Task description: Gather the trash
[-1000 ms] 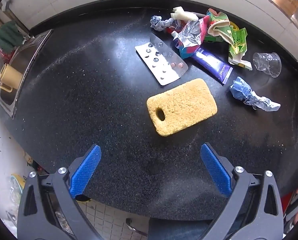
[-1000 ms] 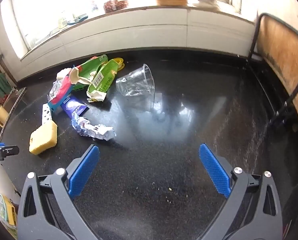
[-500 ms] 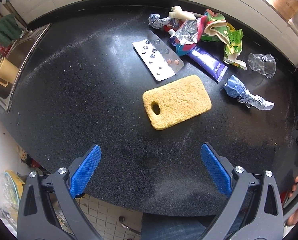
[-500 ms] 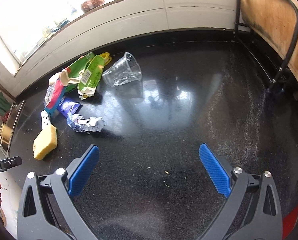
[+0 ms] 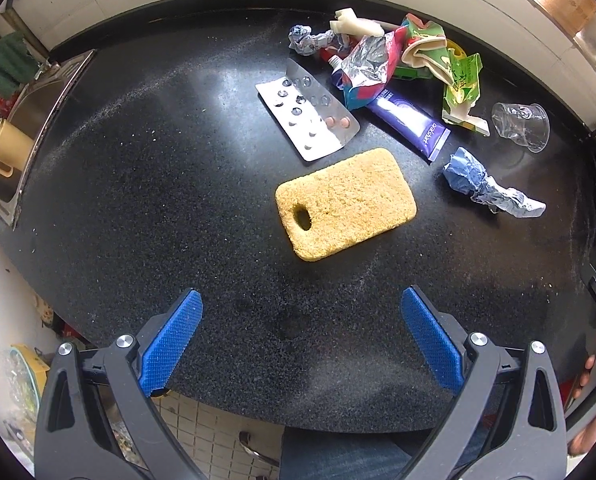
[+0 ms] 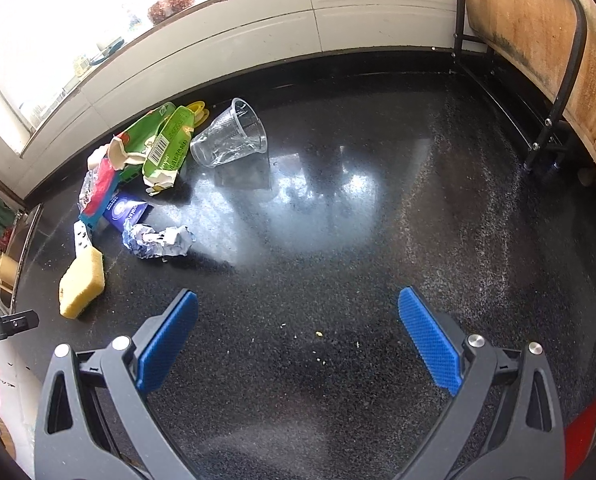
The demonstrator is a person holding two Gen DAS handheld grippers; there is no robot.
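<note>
Over the black counter [image 5: 138, 200], left tongs [image 5: 301, 336] and right tongs [image 6: 298, 336] gape wide — empty, touching nothing.

purple tube [image 5: 407, 121] partly under foil wrapper [image 5: 363, 68], sink [image 5: 14, 132] cut by frame edge

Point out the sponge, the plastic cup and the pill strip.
sponge [image 5: 349, 204], left wrist view, middle of its top face
plastic cup [image 6: 232, 136], right wrist view, its clear side wall
pill strip [image 5: 307, 118], left wrist view, middle of the foil
</note>
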